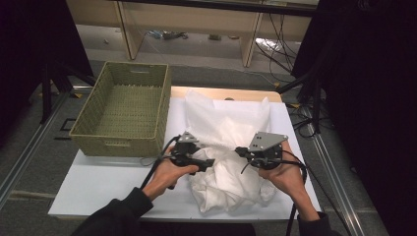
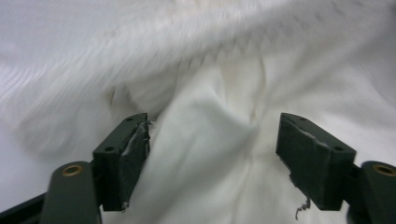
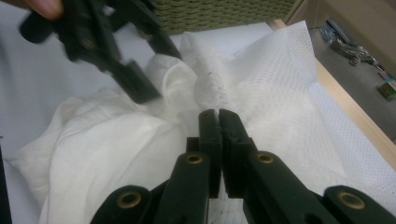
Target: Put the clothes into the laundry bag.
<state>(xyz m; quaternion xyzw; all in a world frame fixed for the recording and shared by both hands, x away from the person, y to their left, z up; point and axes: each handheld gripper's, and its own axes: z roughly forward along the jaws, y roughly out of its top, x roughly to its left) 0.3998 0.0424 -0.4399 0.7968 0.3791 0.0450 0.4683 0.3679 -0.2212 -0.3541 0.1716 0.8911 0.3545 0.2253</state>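
**Mia:** What are the two claws doing?

**Ben:** The left gripper (image 2: 212, 154) has its jaws spread wide apart. Soft white cloth (image 2: 210, 177) bulges up between them, but the pads are not squeezing it. The right gripper (image 3: 218, 122) has its jaws pressed flat together. Their tips sit right at a fold of the cloth (image 3: 107, 140). I cannot tell if a bit of cloth is pinched in there, because the tips hide that spot.

**Mia:** Where is the cloth?

**Ben:** It lies in a crumpled heap (image 1: 223, 184) on the white table (image 1: 103, 184), near the person's edge. A thinner white sheet with a bumpy pattern (image 1: 228, 120) is spread out behind it. Where one ends and the other starts is hard to see, since both are white.

**Mia:** And the hands?

**Ben:** The left hand (image 1: 167, 173) and the right hand (image 1: 285, 178) each hold a gripper over the heap. The sleeves are cut off at the bottom.

**Mia:** What else?

**Ben:** A green woven basket (image 1: 88, 135) stands on the table's far left corner. The left gripper view is blurry up top.
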